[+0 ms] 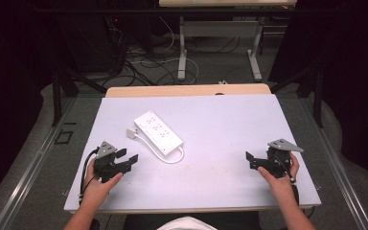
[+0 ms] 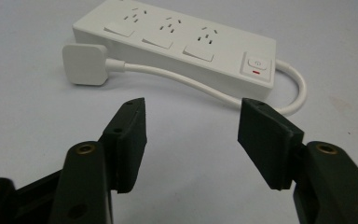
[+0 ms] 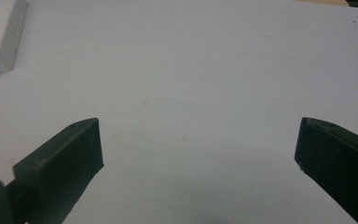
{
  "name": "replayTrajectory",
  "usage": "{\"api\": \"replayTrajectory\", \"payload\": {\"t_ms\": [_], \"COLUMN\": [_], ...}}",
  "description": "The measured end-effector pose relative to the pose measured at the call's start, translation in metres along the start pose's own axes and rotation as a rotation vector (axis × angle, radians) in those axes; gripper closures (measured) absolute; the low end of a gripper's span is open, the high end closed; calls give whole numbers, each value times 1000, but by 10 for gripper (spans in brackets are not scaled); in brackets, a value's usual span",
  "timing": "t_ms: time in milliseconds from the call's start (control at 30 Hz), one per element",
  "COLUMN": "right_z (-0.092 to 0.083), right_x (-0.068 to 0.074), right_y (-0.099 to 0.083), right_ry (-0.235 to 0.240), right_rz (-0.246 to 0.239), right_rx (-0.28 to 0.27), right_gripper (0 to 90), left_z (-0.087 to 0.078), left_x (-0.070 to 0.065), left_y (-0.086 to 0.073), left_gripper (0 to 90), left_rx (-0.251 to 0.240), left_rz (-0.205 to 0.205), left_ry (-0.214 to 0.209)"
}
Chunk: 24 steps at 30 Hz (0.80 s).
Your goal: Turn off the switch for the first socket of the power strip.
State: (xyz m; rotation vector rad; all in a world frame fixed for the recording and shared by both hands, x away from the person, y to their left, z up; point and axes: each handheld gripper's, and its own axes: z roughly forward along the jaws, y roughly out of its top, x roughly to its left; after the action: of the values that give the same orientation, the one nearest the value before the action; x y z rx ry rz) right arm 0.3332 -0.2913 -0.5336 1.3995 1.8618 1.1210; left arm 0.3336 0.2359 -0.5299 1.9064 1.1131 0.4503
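Left gripper view shows the left gripper [image 2: 191, 128] released, nothing between its jaws, with the power strip [image 2: 177, 44] and its plug [image 2: 85, 64] just ahead. Right gripper [image 3: 198, 154] is released too, jaws wide over the bare table [image 3: 191, 70].

Left forearm: enters over the tabletop's near edge, toward the near-left corner.
Left hand [image 1: 97, 184]: wrapped around the body of its gripper from behind.
Left gripper [image 1: 127, 159]: held low over the tabletop, aimed toward the middle; fingers [image 2: 129, 140] part-way apart, nothing between them.
Right forearm: enters over the near edge, toward the near-right corner.
Right hand [image 1: 279, 176]: grasps its gripper from behind.
Right gripper [image 1: 250, 160]: points toward the left edge; fingers [image 3: 63, 163] spread wide, gap bare.
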Motion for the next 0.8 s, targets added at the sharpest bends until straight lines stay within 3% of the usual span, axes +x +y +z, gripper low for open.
{"api": "replayTrajectory", "payload": {"t_ms": [200, 800], "right_z": [0, 1], "right_x": [0, 0], "right_y": [0, 0], "right_ry": [0, 3], "right_rz": [0, -1], "right_rx": [5, 5], "right_gripper": [4, 5], "left_z": [-2, -9], "left_x": [-2, -5], "left_y": [2, 8], "left_gripper": [516, 783], "left_rx": [10, 60], "left_rz": [-33, -76], "left_ry": [-22, 10]}}
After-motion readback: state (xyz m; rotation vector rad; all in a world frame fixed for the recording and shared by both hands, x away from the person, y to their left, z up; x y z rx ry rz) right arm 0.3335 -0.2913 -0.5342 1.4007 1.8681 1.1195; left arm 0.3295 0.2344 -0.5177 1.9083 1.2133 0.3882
